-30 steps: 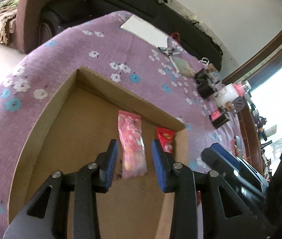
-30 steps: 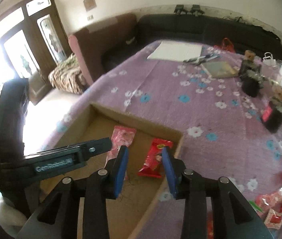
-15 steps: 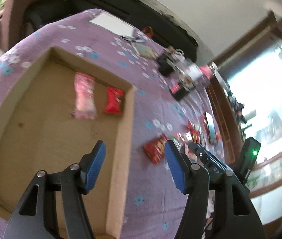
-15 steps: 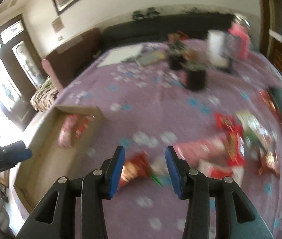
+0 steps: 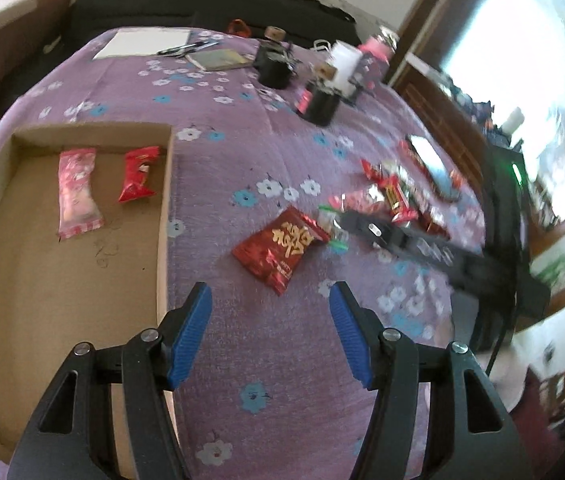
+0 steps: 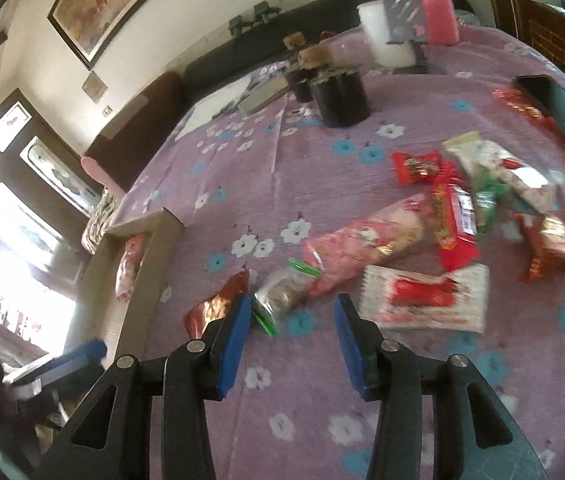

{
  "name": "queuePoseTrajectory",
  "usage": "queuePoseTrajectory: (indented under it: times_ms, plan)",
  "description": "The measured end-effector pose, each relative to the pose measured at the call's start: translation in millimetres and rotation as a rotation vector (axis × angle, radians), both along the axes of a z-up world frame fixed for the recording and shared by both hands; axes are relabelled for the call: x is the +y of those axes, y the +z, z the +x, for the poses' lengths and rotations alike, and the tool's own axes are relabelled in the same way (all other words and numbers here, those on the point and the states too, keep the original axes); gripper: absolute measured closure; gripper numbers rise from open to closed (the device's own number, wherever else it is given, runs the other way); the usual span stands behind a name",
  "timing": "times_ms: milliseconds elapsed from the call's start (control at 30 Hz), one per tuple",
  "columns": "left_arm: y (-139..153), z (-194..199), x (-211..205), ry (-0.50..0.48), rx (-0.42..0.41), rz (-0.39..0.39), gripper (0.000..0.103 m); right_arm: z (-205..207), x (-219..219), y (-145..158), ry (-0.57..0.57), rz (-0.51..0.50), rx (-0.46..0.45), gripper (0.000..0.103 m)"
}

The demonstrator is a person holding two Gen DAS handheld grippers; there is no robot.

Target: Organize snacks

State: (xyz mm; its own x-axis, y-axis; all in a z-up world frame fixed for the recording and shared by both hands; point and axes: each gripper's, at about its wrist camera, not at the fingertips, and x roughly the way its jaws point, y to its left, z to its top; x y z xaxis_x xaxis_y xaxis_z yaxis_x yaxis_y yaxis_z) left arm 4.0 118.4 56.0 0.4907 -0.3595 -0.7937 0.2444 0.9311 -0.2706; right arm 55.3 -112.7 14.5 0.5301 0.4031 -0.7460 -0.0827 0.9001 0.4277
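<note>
Your left gripper (image 5: 268, 330) hangs with its blue-padded jaws spread wide and nothing between them, above the purple flowered tablecloth (image 5: 242, 184) just beside the right wall of the shallow brown cardboard box (image 5: 164, 208). Inside that box, near its far wall, a long pink-and-white printed snack packet (image 5: 76, 194) lies next to a smaller red wrapper with crimped ends (image 5: 138, 174), the two close but apart. Ahead of your left jaws, on the cloth, sits a shiny red foil packet with gold lettering (image 5: 282, 248), lying flat and turned at an angle.

Your right gripper (image 6: 290, 336) is likewise spread and empty, low over the cloth. Just beyond its fingertips lie a small clear bag with green ends (image 6: 282, 292) and a white wrapper with a red centre (image 6: 426, 298). Past those, a loose heap of red, pink and green snack packets (image 6: 462, 208) spreads across the cloth, several overlapping.
</note>
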Motion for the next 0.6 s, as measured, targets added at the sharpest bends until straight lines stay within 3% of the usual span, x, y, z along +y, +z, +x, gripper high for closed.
queuePoseTrajectory:
  times_ms: [167, 233, 267, 433, 600]
  plan:
    - [-4.7, 1.4, -15.3, -0.040, -0.032, 0.114, 0.043, 19.6, 17.1, -16.6, -0.032, -0.036, 0.042, 0.059]
    - [-7.5, 6.5, -16.9, -0.040, -0.025, 0.126, 0.043, 19.7, 17.4, -17.2, -0.044, -0.068, 0.027, 0.076]
    - [-9.2, 9.9, -18.1, -0.041, -0.024, 0.136, 0.043, 18.6, 15.6, -18.2, -0.043, -0.064, 0.023, 0.079]
    - [-18.8, 24.9, -36.7, -0.068, -0.037, 0.195, 0.043, 8.3, -3.8, -19.8, -0.064, -0.048, -0.006, 0.079]
    - [-29.7, 39.2, -67.6, -0.150, -0.085, 0.332, 0.043, 2.2, -29.0, -28.9, -0.068, 0.078, -0.015, 0.079]
